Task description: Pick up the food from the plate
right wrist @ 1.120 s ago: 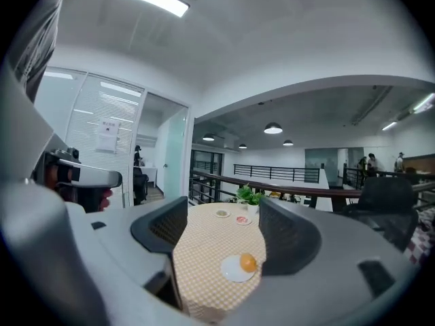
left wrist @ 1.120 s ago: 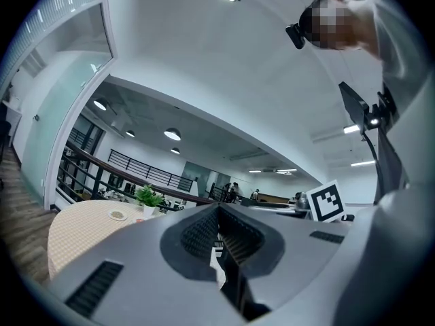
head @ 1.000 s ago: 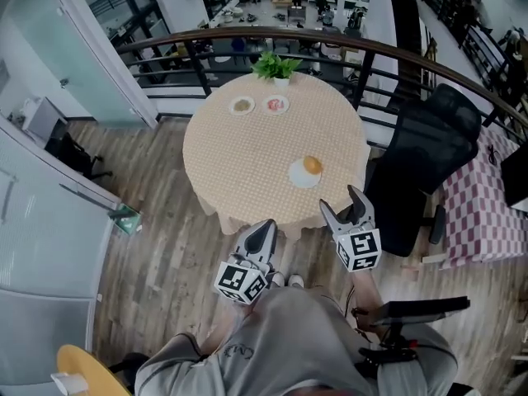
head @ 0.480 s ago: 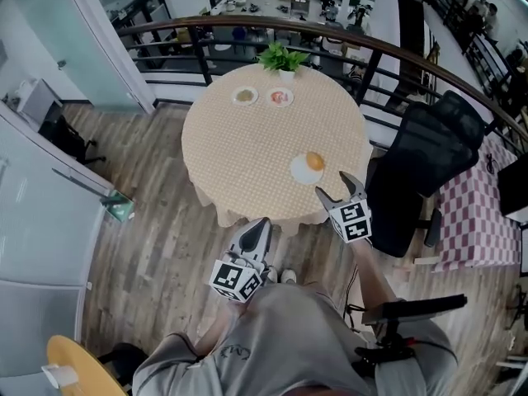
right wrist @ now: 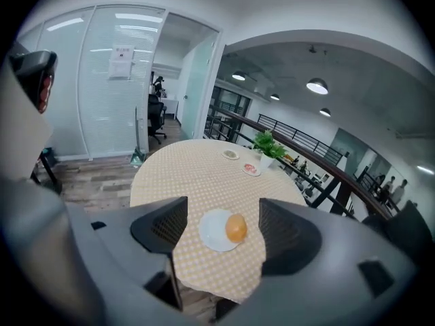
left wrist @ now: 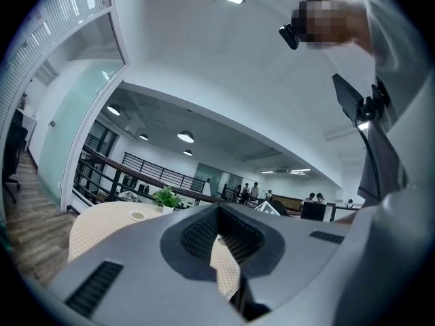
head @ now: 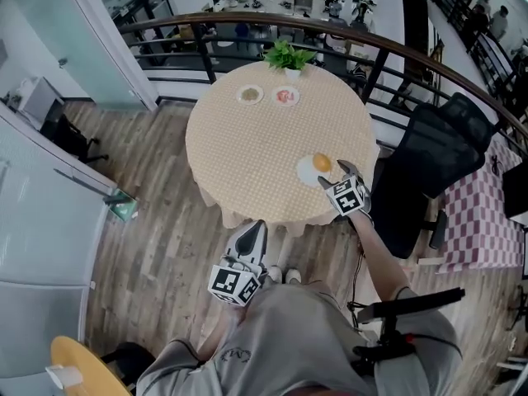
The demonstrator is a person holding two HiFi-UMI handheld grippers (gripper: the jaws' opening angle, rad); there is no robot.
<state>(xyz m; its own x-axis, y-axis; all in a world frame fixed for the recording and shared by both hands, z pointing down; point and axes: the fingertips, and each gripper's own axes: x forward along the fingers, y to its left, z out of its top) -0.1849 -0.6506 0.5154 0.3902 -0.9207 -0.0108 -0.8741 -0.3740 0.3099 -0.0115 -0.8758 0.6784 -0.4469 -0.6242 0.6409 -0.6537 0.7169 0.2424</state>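
Observation:
A white plate [head: 308,172] with a round orange piece of food [head: 322,162] lies near the right front edge of the round table [head: 247,147] with its beige checked cloth. My right gripper [head: 337,175] hovers open just right of and nearer than the plate. In the right gripper view the food [right wrist: 236,227] and plate [right wrist: 213,231] show between the wide-apart pads of the right gripper [right wrist: 224,231]. My left gripper [head: 252,234] hangs low in front of the table, over the floor, jaws together. The left gripper [left wrist: 217,214] view shows the table [left wrist: 102,223] beyond it.
A potted plant [head: 289,57] and two small dishes [head: 250,96] [head: 285,97] stand at the table's far side. A black office chair [head: 429,151] is close on the right, a dark railing [head: 247,21] curves behind, and a glass partition [head: 74,48] runs along the left.
My right gripper has moved forward from over the floor to the table's edge beside the plate. The left gripper has stayed low by my legs.

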